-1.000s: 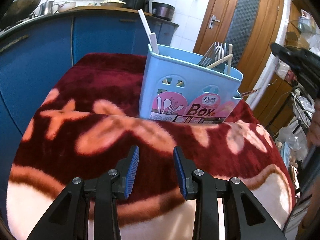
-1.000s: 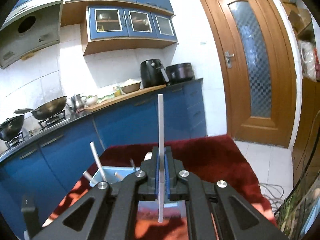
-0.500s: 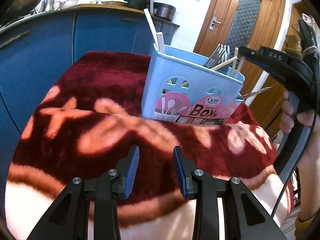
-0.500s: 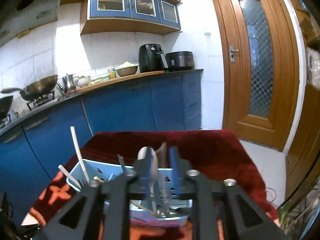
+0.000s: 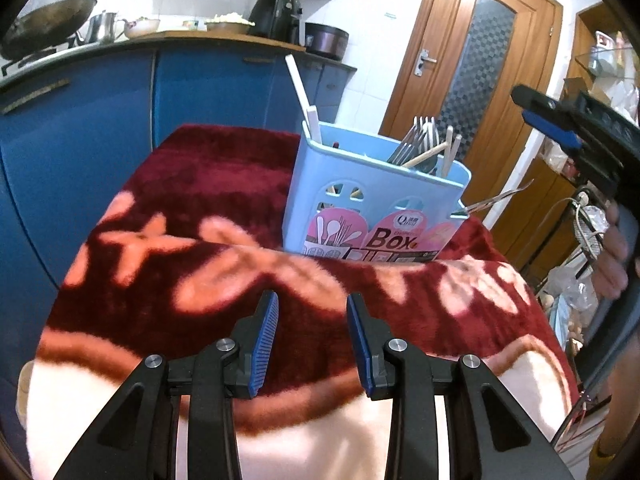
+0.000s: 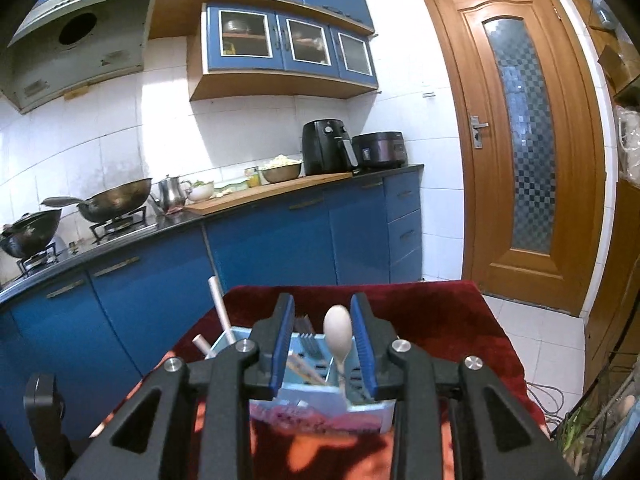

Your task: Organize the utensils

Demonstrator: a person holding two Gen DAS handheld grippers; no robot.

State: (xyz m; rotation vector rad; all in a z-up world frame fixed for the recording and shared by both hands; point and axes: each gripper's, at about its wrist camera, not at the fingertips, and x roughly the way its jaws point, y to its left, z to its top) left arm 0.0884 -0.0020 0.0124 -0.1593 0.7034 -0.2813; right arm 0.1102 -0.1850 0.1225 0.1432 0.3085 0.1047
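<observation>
With both grippers' fingers apart and empty, a drop-off into the box (image 6: 320, 396) looks done. Right gripper (image 6: 323, 344) hovers with the box beyond its tips; left gripper (image 5: 312, 344) waits short of it. Next: find another loose utensil.

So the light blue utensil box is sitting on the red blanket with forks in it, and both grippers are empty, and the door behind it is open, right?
Not quite. The wooden door is shut, as the right wrist view shows. The rest holds: the light blue utensil box stands on the red blanket, forks stick out of it, and the left gripper and right gripper grip nothing.
</observation>
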